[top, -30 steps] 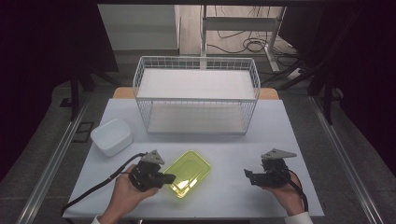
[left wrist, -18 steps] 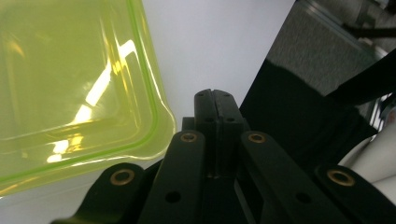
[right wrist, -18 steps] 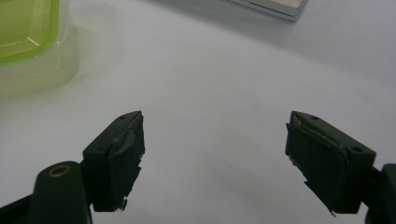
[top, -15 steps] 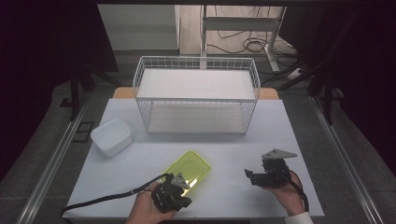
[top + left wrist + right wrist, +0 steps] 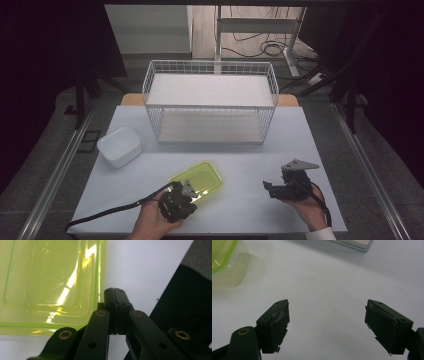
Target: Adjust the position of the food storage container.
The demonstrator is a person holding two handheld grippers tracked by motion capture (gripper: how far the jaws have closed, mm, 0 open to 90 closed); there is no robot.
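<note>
Two claws over desk [image 5: 240, 150], left claw [image 5: 186, 189] pinched together beside yellow-green lid [image 5: 200, 178] corner, right claw [image 5: 270, 187] spread apart, nothing held.

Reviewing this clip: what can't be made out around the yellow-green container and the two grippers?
- Yellow-green container: near corner hidden by the left gripper in the high view; cut off by the frame edge in the left gripper view.
- Whether the shut jaws touch its rim: unclear.
- Right gripper: too small in the high view.

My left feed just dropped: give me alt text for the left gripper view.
The left gripper, jaws shut with nothing between them, sits beside the near corner of the yellow-green translucent container, on the white table. Whether they touch is unclear.
</note>
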